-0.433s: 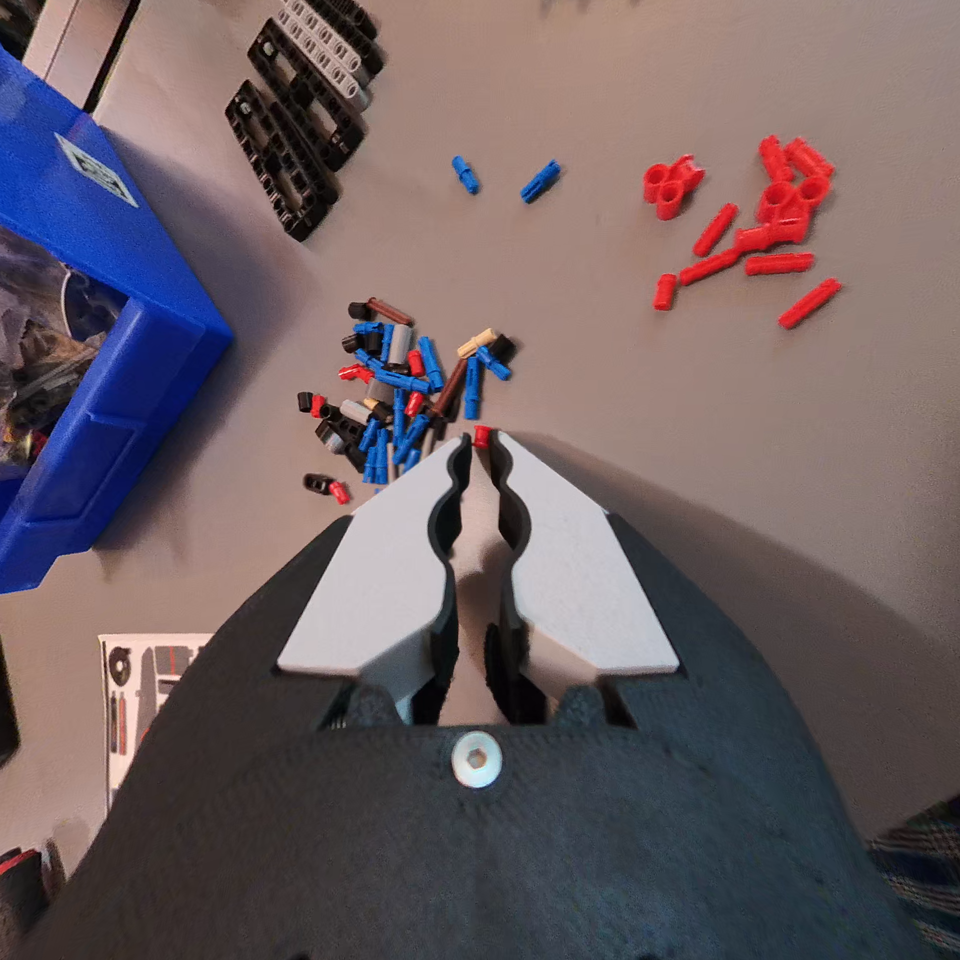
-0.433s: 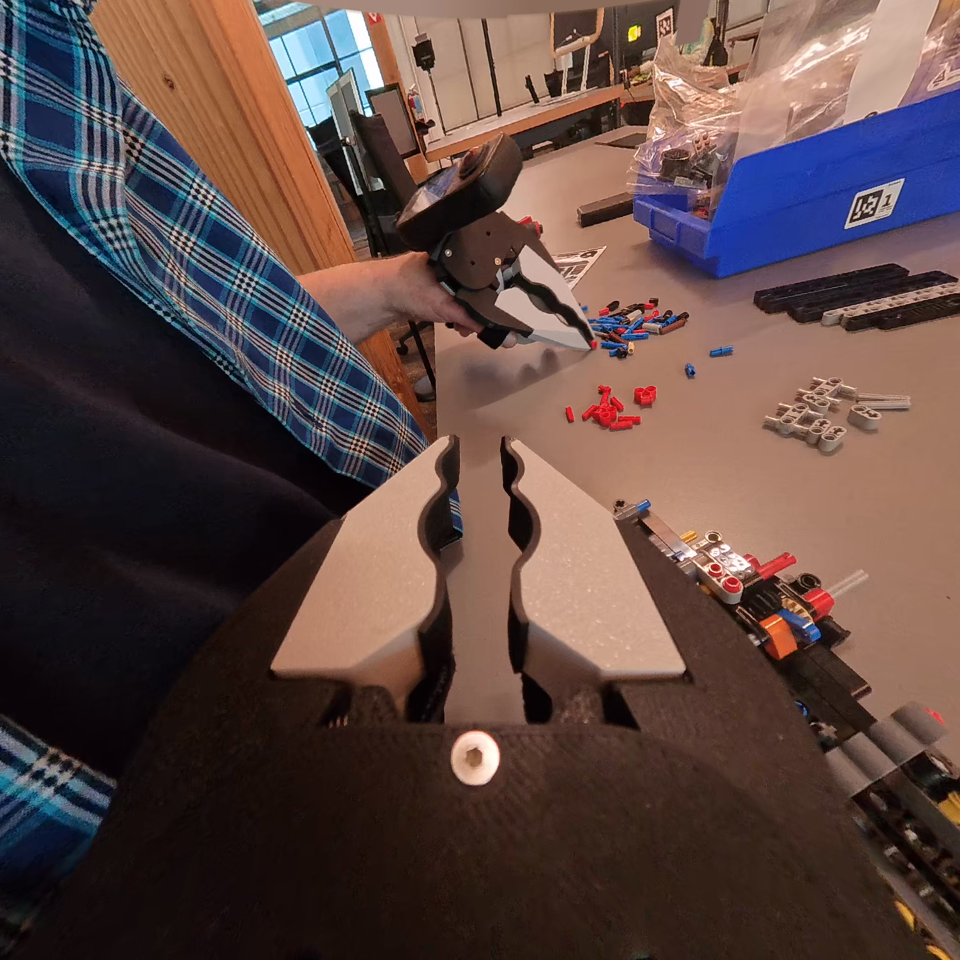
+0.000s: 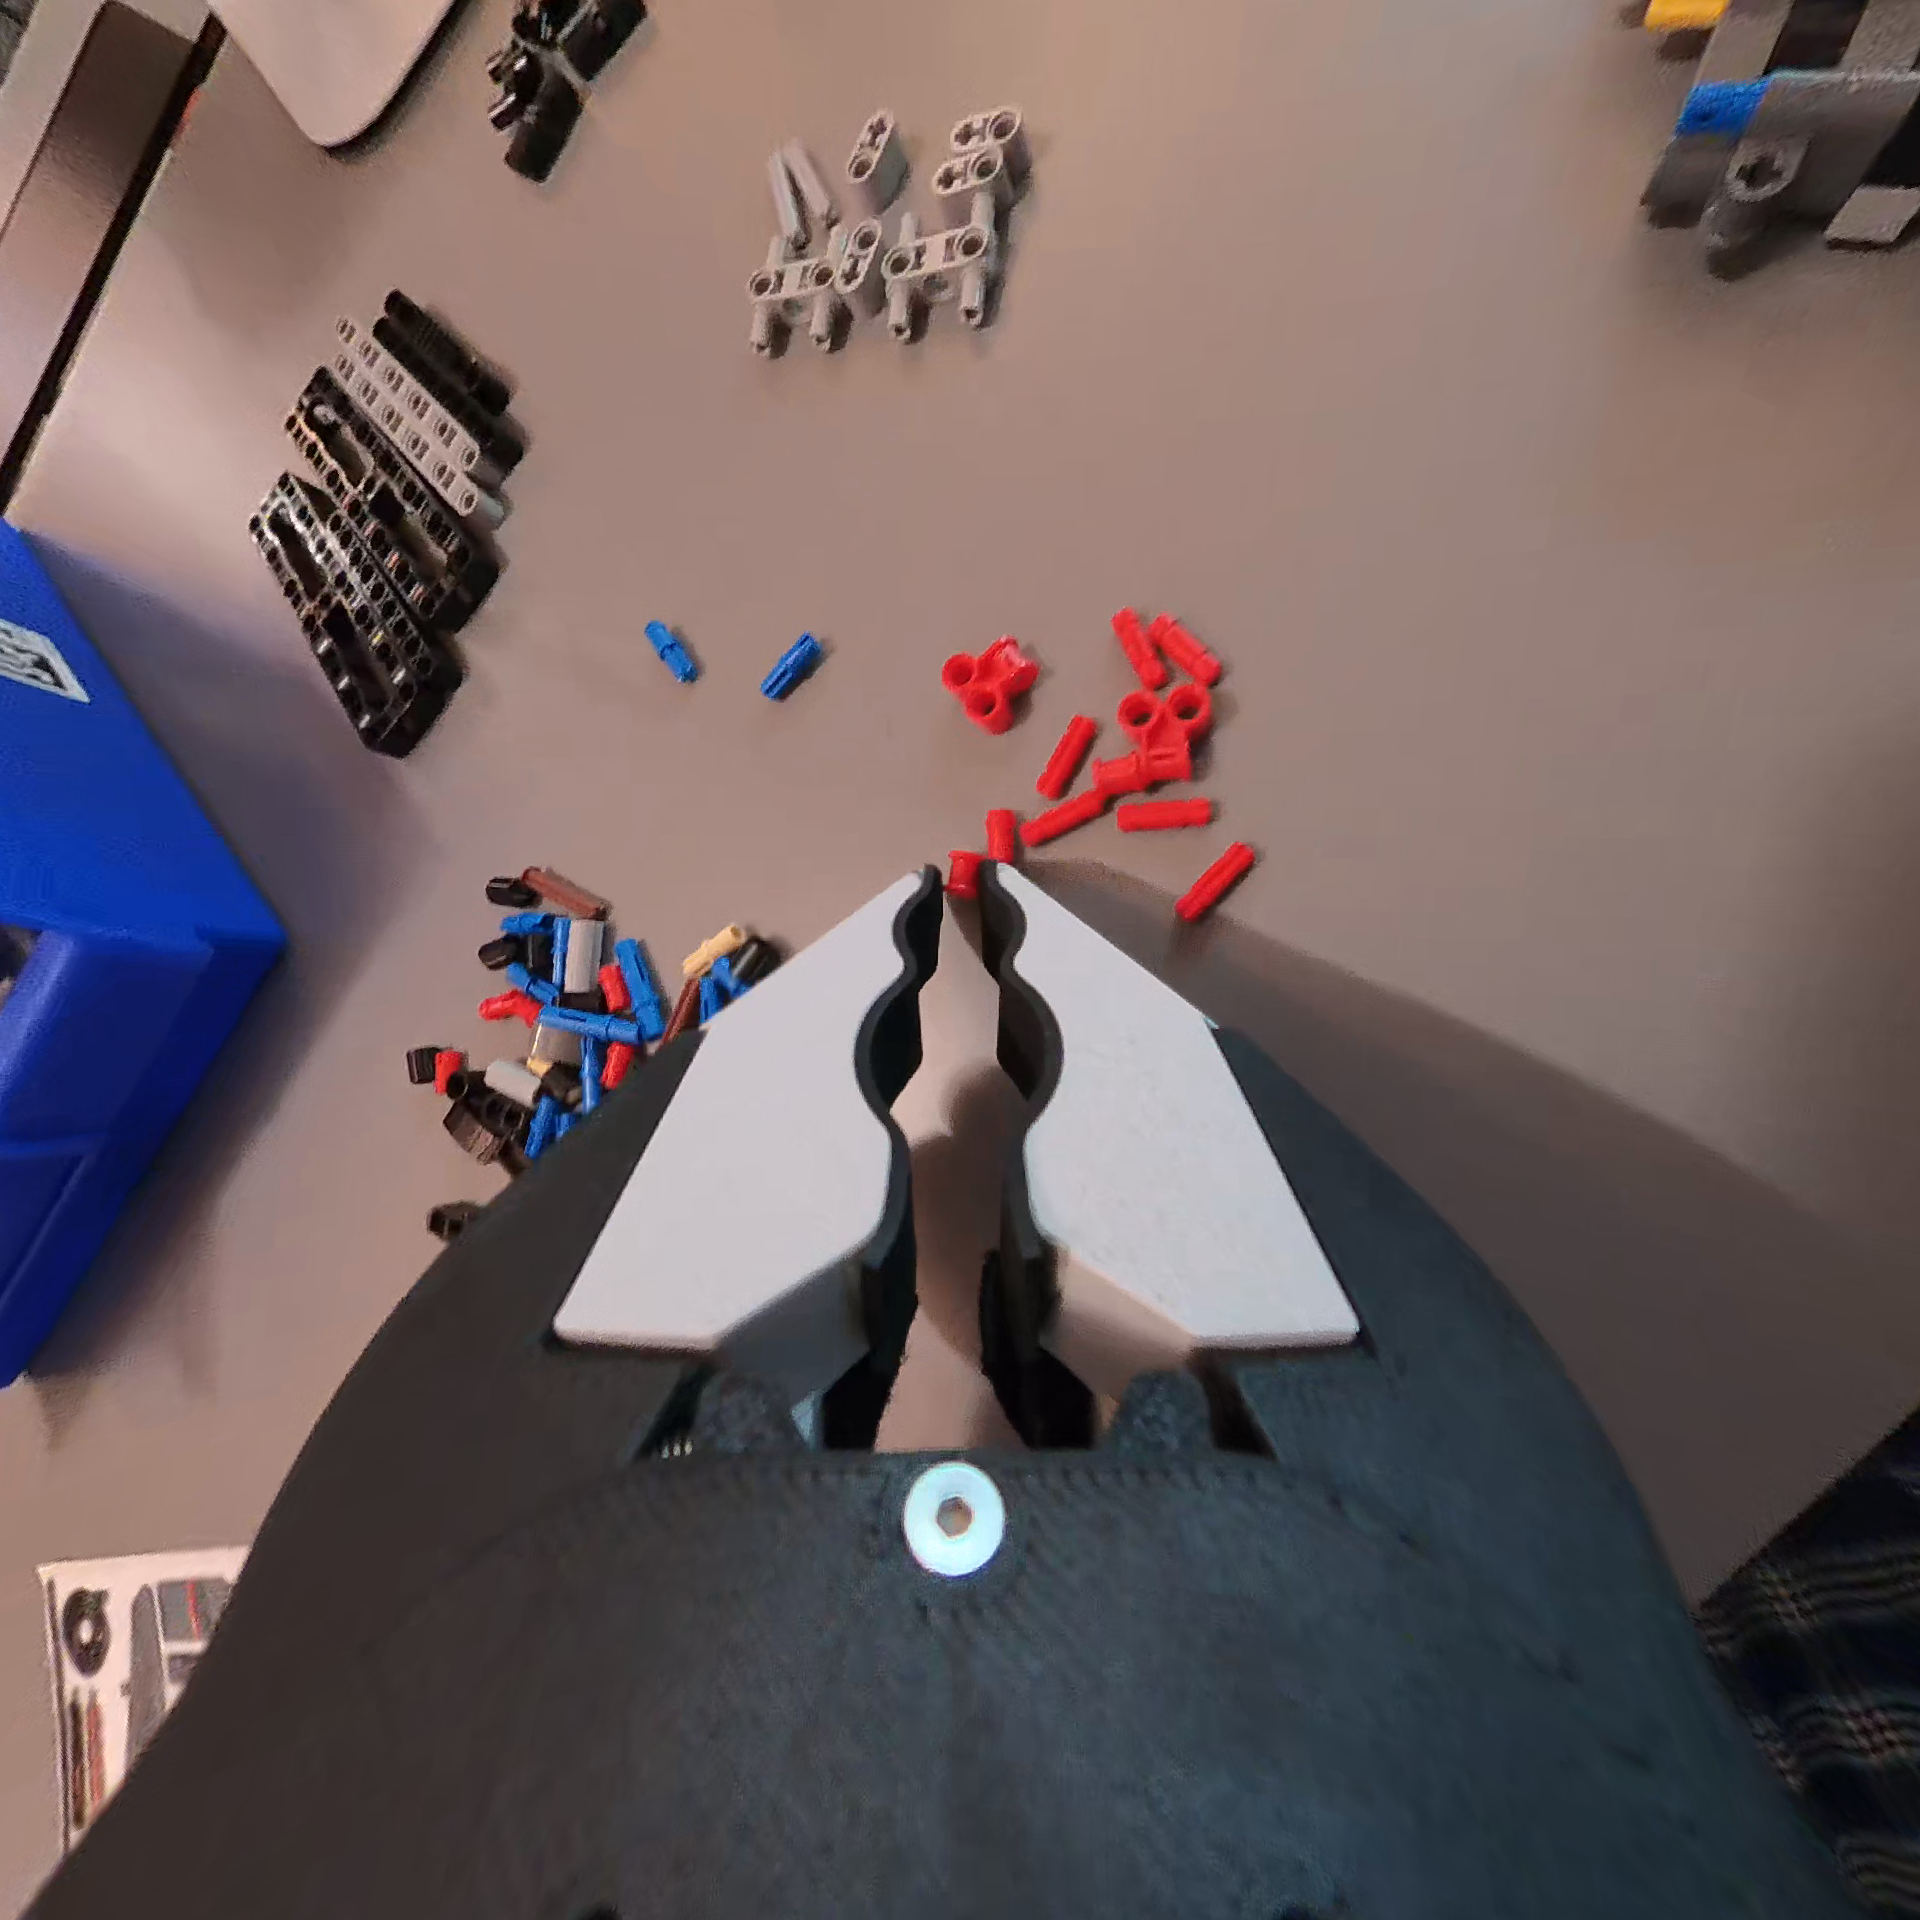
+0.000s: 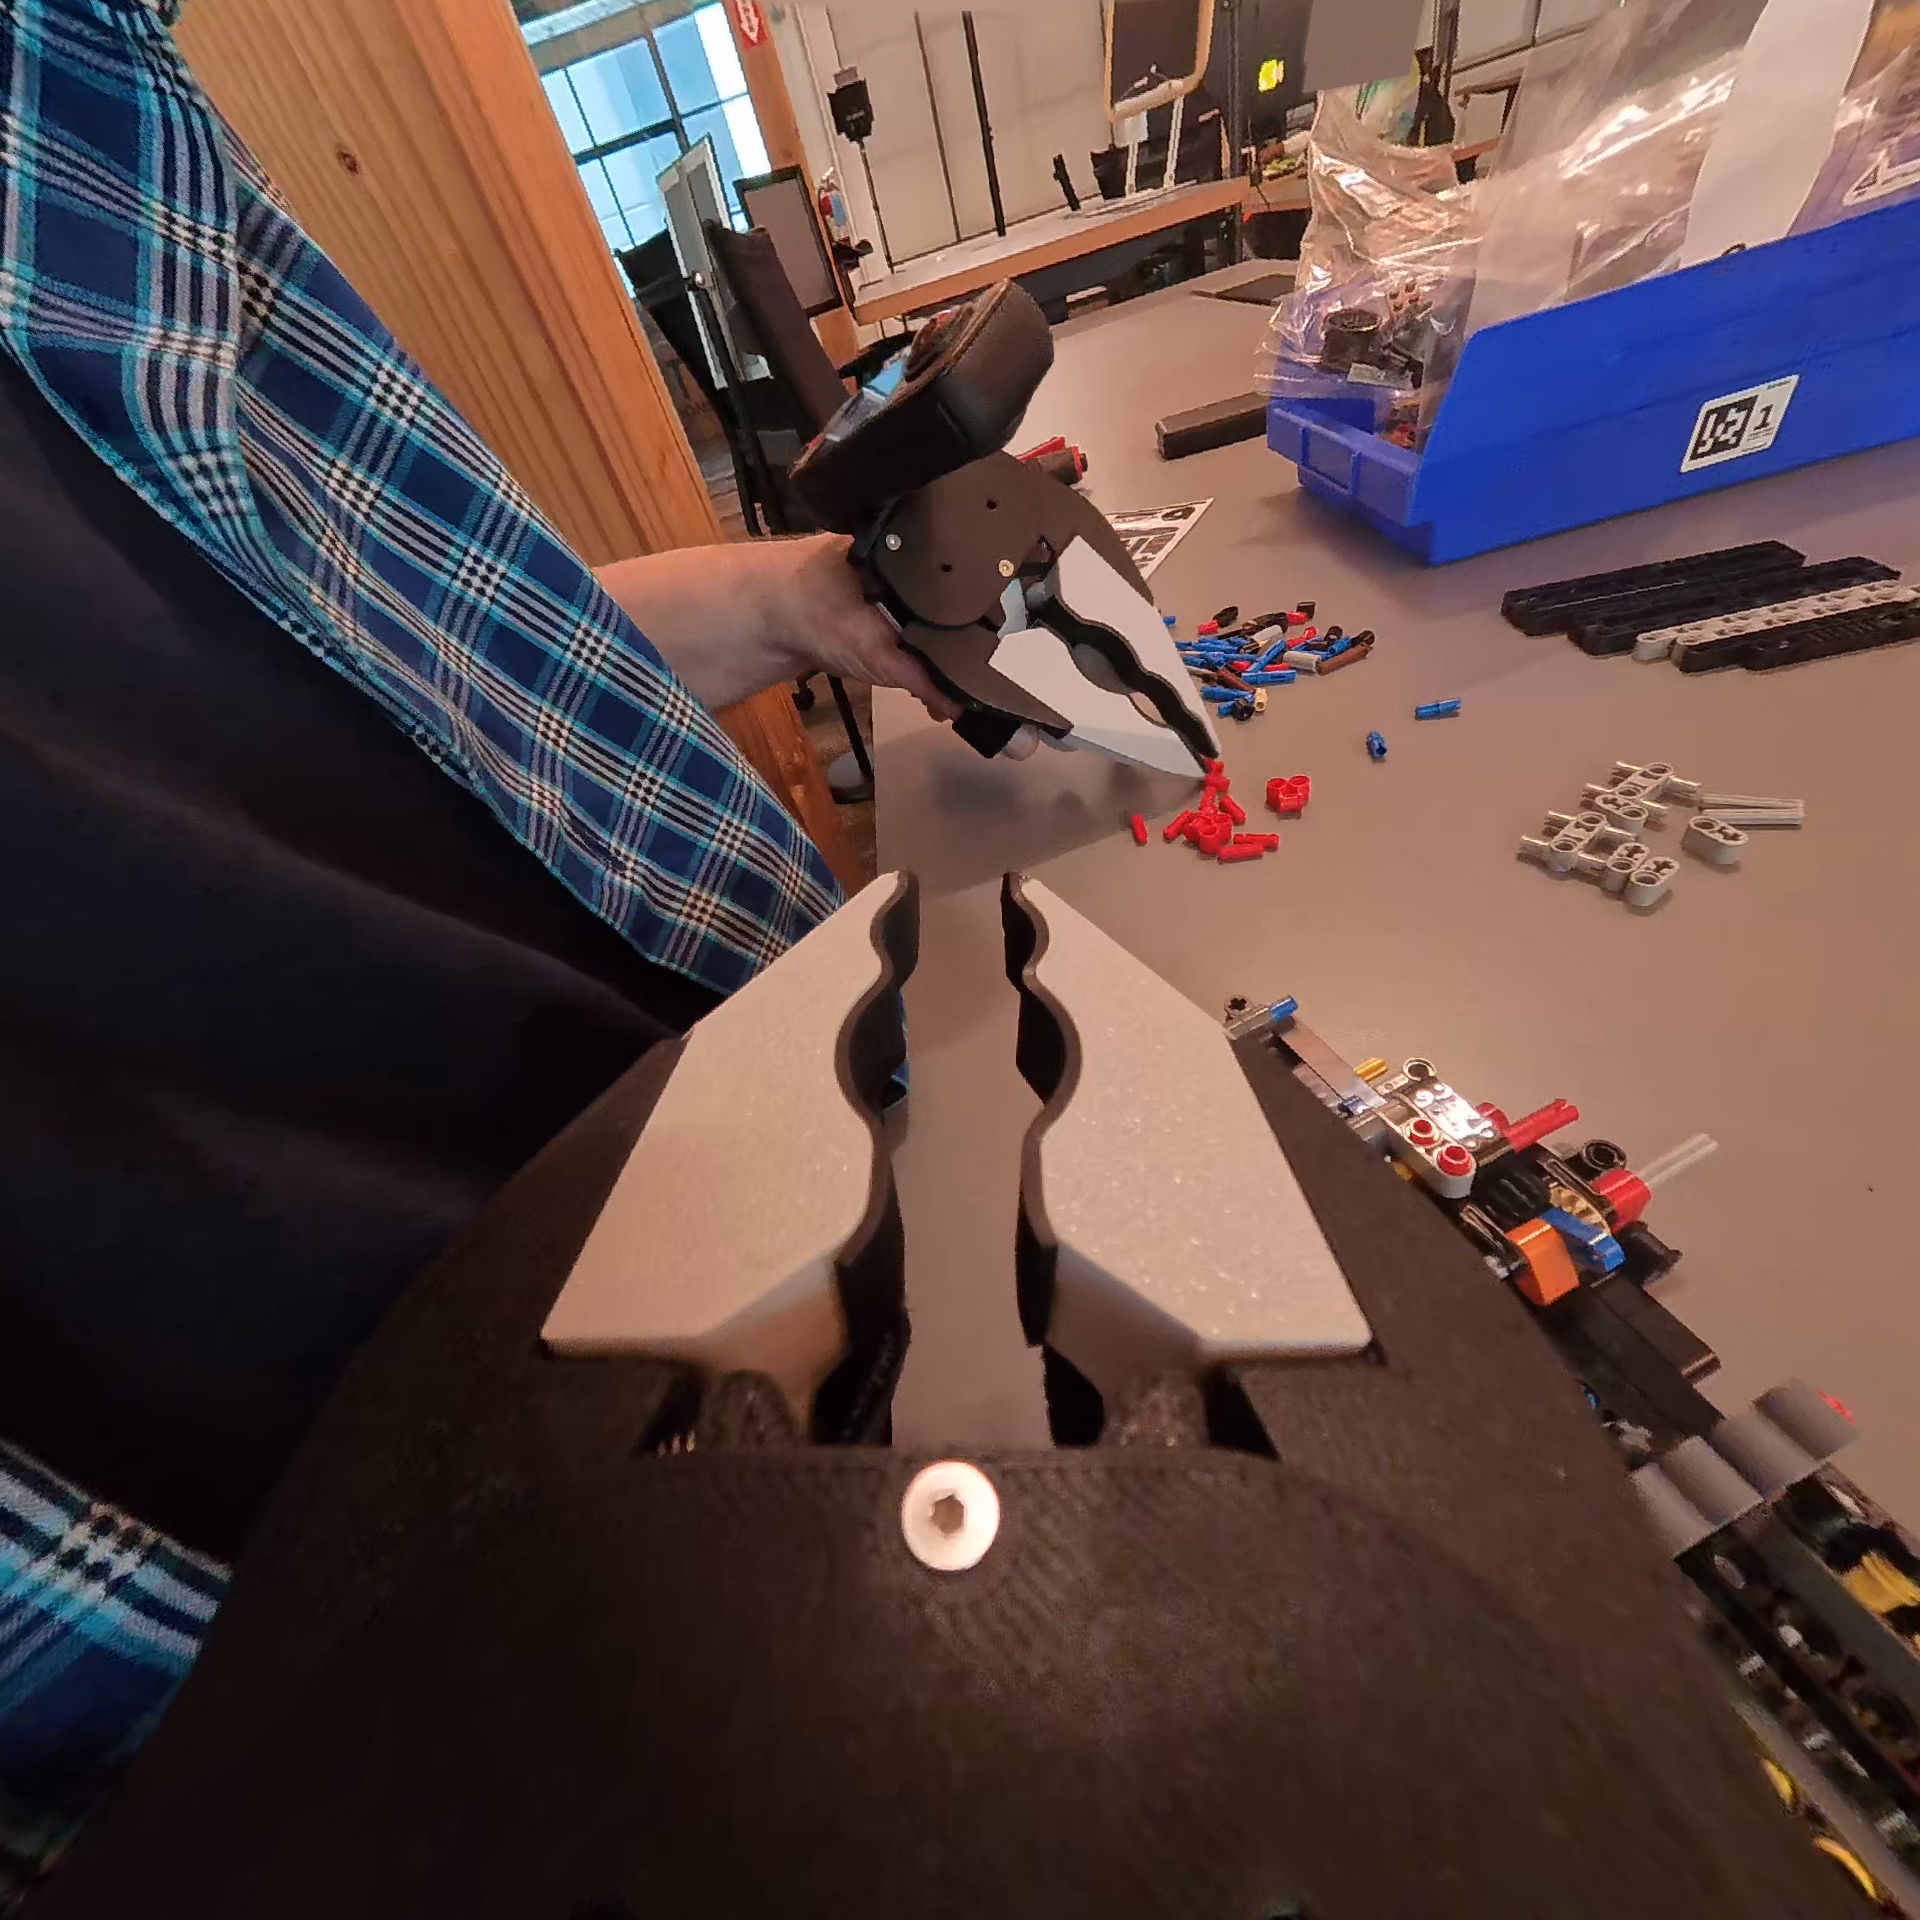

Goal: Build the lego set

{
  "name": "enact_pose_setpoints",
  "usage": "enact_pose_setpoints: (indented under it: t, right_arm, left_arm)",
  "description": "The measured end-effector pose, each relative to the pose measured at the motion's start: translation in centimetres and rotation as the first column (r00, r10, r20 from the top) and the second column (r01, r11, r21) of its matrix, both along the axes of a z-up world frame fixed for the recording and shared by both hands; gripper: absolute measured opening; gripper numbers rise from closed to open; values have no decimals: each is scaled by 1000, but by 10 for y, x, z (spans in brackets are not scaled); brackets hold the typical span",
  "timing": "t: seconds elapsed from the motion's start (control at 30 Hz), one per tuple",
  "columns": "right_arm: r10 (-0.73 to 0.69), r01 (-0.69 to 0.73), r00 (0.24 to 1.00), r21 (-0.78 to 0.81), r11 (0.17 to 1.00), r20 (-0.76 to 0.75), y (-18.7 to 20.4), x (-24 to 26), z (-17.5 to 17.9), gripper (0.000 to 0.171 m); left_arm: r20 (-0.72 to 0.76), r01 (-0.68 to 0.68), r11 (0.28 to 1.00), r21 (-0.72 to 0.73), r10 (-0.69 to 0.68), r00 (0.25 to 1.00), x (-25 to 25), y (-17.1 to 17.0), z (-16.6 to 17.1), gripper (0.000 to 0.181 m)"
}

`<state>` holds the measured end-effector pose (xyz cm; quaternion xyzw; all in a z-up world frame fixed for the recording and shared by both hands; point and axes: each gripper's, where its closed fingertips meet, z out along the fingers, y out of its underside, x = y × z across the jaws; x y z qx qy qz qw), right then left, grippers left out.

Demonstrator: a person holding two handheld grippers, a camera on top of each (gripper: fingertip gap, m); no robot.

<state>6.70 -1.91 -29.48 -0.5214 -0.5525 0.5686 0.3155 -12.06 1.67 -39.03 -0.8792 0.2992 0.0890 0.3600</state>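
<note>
Lego red pin [image 3: 962, 873] sat pinched between the tips of the left gripper [image 3: 962, 881], fingers clenched on it, at the near edge of the red pin cluster [image 3: 1138, 750] on the grey surface [image 3: 1351, 499]. Mixed pile of blue, black and red pins [image 3: 566, 1013] lay to the left, near the blue bin [image 3: 94, 935]. Right gripper [image 4: 958, 883] hovered with fingers released and nothing between them, beside the partly built model [image 4: 1507, 1174].
</note>
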Motion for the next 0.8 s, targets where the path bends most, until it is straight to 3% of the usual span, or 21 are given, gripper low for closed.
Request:
enact_pose_setpoints:
  t: [0.27,0.57,0.7,0.8]
  right_arm:
    - [2,-2,1000,5,1000,-6,1,1,1,13]
    - [3,-3,1000,4,1000,-11,1,1,3,13]
    - [2,-2,1000,5,1000,-12,2,1,3,13]
    - [5,-5,1000,0,1000,-12,1,0,2,13]
  left_arm:
    - [22,47,999,1,-47,999,20,9,0,6]
    - [34,5,1000,-9,-5,999,8,4,4,14]
    - [12,-42,999,27,42,999,-8,1,16,12]
    - [-35,-145,988,60,147,988,-48,-4,29,10]
